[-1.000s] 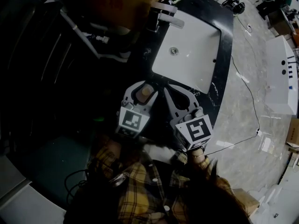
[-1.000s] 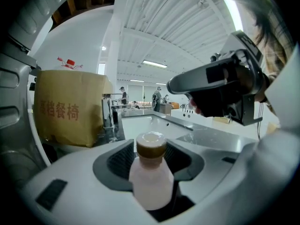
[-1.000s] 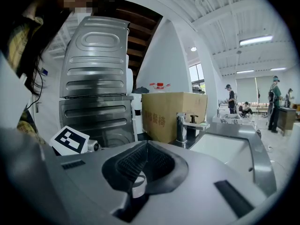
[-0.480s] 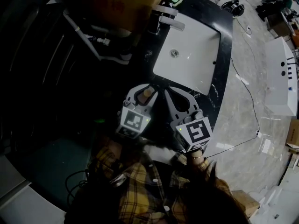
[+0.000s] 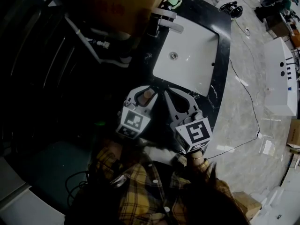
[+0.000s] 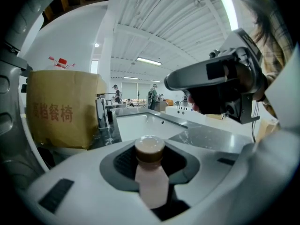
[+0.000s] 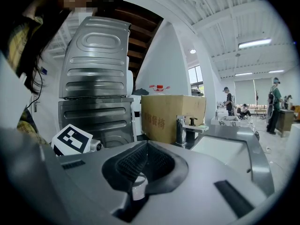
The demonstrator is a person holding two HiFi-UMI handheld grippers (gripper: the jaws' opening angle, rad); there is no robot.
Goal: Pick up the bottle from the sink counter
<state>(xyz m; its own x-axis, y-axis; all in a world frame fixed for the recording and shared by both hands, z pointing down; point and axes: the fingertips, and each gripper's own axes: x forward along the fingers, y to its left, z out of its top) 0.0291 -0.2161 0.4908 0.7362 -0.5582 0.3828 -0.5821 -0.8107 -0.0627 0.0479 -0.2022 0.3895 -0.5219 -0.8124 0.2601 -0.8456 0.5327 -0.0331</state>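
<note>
A small pale bottle [image 6: 151,182] with a brown cap stands upright between the pads of my left gripper [image 6: 150,161], which press on its sides. In the head view the bottle [image 5: 148,94] and the left gripper [image 5: 145,90] are over the black counter [image 5: 224,55], just in front of the white sink basin [image 5: 190,55]. My right gripper [image 5: 168,93] hovers beside it on the right, jaws together with nothing held. Seen from the right gripper [image 7: 139,175], the pads meet around an empty hollow.
A chrome faucet [image 5: 165,21] stands at the basin's far side, with a green item [image 5: 174,0] behind it. A brown cardboard box [image 5: 112,3] sits left of the faucet. A cable [image 5: 248,93] trails on the floor to the right. Dark metal panels [image 7: 96,83] rise on the left.
The left gripper's jaws have narrowed from wide apart onto the bottle. Both grippers have stayed in nearly the same place.
</note>
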